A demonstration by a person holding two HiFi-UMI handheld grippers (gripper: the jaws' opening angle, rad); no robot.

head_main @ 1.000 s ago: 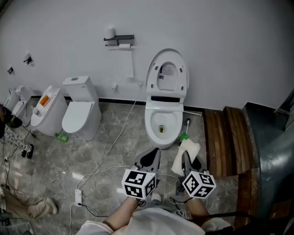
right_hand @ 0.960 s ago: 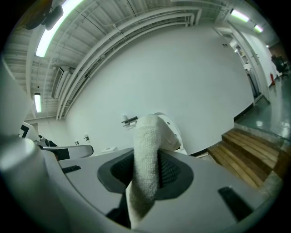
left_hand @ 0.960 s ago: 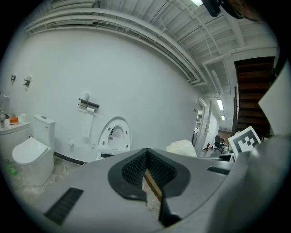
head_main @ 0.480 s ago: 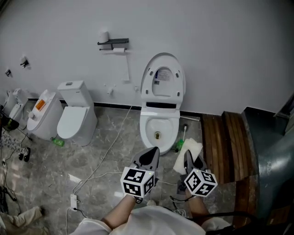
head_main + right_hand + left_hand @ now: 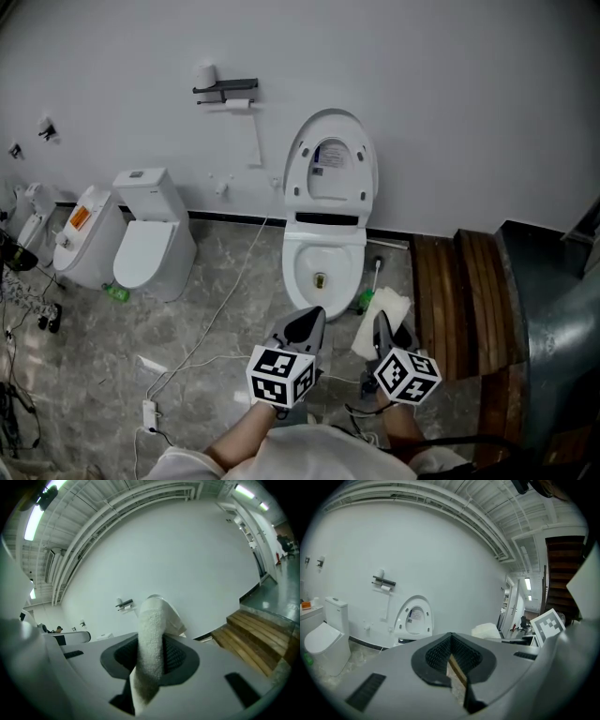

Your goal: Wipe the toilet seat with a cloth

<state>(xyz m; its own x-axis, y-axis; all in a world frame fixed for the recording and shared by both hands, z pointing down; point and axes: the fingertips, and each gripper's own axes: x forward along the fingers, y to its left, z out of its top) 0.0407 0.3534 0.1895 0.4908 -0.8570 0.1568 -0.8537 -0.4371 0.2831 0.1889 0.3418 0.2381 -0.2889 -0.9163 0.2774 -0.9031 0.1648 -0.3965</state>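
Head view: the toilet (image 5: 323,258) stands against the wall with its lid (image 5: 330,169) raised. Both grippers are held over the floor near its front, the left gripper (image 5: 304,326) bare and the right gripper (image 5: 381,328) carrying a white cloth (image 5: 386,307) beside the bowl. Left gripper view: jaws closed together, nothing between them. Right gripper view: jaws clamped on the cloth, which sticks up past them.

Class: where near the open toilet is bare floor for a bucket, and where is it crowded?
Bare: floor between open toilet and closed toilet, crossed by one white cable. Crowded: narrow gap toward wooden steps, holding green item.
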